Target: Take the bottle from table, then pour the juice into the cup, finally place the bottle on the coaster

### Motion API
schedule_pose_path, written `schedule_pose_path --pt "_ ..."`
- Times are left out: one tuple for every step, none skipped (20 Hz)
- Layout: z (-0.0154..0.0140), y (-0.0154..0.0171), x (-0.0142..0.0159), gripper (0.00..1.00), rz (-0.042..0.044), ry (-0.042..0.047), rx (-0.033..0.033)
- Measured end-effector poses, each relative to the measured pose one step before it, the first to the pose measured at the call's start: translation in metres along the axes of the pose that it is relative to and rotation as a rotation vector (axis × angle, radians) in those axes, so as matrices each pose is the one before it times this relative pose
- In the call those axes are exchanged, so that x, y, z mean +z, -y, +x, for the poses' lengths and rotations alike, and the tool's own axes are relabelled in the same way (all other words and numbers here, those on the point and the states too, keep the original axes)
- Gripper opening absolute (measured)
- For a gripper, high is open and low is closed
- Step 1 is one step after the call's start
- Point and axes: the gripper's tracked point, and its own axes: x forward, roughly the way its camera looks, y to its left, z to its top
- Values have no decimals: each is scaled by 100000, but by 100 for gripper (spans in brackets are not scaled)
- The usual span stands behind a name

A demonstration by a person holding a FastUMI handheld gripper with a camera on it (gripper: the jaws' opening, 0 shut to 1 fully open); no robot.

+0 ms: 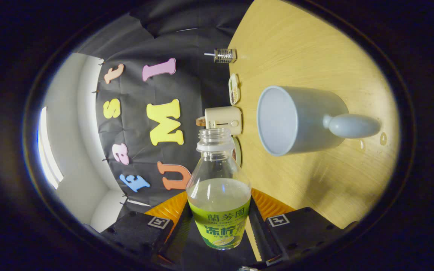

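A clear plastic bottle (219,188) with a green label, no cap and pale juice in it sits between my fingers, and my gripper (219,222) is shut on its lower body. The whole view is rolled about a quarter turn, so the wooden table (315,45) stands on edge. The bottle's open mouth points past the rim of a pale grey cup (300,120) with a rounded handle, which stands just beyond and beside it. No juice is seen leaving the mouth. Inside, the cup looks bare.
Beyond the bottle at the table's back edge stand a cream toaster (223,120), a small glass jar (224,55), a small flat dish (234,89) and a round plate (237,150) partly hidden by the bottle. A few drops (382,139) lie on the wood near the cup's handle.
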Motion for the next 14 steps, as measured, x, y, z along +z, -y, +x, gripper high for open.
schedule_pose_path --pt "70 -31 -84 79 1615 -268 148" --pt "-83 108 -94 79 988 -381 263" --pt "95 61 -2 79 1011 -222 36" --pt "-158 160 -1 79 1185 -164 -121" --pt "53 196 -110 79 1426 -411 -365" --pt "48 43 -109 79 1308 -503 -234" --pt "57 161 -74 79 673 -258 -391" --pt "254 -34 -92 79 798 -137 -420" --pt "180 40 -67 79 981 -499 -373" --pt "176 -14 -157 79 1152 -822 -153" --pt "101 -11 -160 79 1499 -197 -177" --pt "-76 -8 89 79 1572 9 27" --pt "-105 54 72 79 1604 445 -61" --pt "106 -107 -87 79 1203 138 -310"
